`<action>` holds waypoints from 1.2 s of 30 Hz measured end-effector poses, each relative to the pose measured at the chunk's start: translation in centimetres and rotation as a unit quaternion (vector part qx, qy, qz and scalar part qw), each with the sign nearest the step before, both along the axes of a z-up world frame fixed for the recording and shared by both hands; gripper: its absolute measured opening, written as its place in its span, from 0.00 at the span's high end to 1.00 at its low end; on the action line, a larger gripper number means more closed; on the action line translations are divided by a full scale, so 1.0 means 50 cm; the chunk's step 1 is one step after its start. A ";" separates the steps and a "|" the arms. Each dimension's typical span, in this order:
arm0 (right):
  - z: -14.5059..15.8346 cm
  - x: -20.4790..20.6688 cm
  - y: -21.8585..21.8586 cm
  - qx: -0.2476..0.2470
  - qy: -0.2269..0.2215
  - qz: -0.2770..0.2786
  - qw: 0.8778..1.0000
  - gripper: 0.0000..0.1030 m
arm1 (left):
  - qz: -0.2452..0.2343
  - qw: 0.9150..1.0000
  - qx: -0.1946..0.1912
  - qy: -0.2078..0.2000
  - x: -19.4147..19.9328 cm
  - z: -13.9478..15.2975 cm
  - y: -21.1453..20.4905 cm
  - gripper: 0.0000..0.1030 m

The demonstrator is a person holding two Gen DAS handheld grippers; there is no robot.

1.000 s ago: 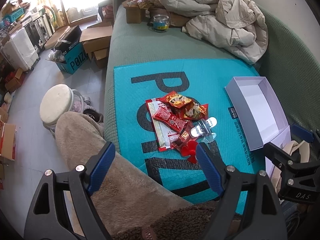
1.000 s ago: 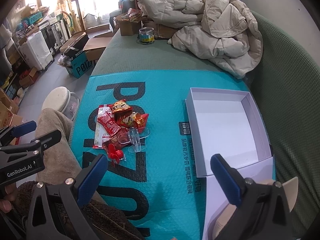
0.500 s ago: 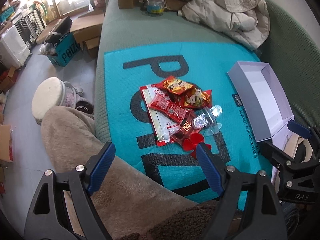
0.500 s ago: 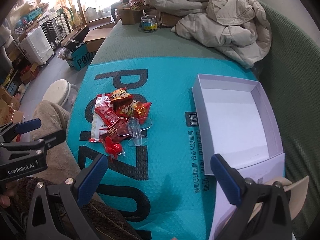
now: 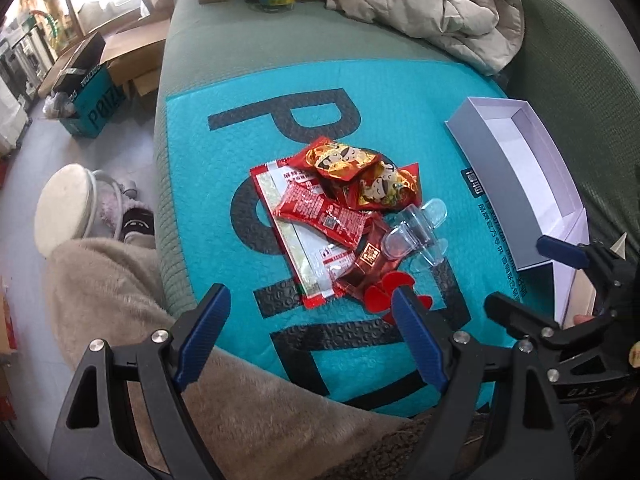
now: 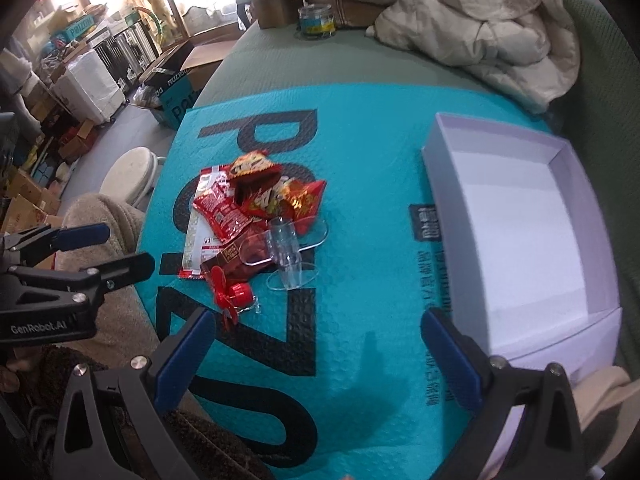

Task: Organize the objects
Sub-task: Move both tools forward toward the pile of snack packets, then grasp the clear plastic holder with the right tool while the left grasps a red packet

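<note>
Left gripper (image 5: 310,328), jaws wide, empty, above near edge of teal bubble mailer (image 5: 200,160) on green sofa. Heap of red foil snack packets (image 5: 320,216) at mailer centre; clear plastic stand (image 5: 412,232) and small red plastic fan (image 6: 230,296) touching heap. White open cardboard box (image 6: 520,216) further right. Right gripper (image 6: 316,344), jaws wide, empty, near box

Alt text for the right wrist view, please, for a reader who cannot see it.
The open right hand-held gripper hovers over a teal mailer on a green sofa. Red snack packets, a clear plastic stand and a small red fan lie piled left; an empty white box sits right.
</note>
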State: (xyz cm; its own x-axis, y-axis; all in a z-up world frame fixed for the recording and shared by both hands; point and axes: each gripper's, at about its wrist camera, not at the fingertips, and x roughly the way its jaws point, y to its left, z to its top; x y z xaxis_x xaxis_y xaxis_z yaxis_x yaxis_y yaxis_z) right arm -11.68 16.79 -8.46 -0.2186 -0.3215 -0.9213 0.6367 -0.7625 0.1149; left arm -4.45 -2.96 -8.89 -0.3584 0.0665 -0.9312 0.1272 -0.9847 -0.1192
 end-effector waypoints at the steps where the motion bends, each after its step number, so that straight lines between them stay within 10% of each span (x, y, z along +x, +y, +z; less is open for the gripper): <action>1: -0.007 -0.001 -0.002 0.000 -0.006 -0.001 1.000 0.00 | -0.003 1.000 -0.001 -0.001 -0.003 -0.002 0.001 0.20; 17: -0.070 -0.042 -0.068 0.021 -0.015 0.019 1.000 0.03 | -0.035 0.999 0.025 -0.029 -0.063 -0.053 -0.024 0.20; 36: -0.120 -0.073 -0.126 0.069 -0.008 0.043 0.997 0.62 | -0.050 0.996 0.052 -0.050 -0.136 -0.116 -0.040 0.20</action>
State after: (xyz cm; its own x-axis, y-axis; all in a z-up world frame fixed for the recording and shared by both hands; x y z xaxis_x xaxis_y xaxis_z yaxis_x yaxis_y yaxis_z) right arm -15.33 10.51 -14.45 -0.1802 -0.2088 -0.9612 0.6987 -0.7150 0.0244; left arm -11.25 -4.96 -14.71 -0.2505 0.1954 -0.9482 0.0446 -0.9760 -0.2130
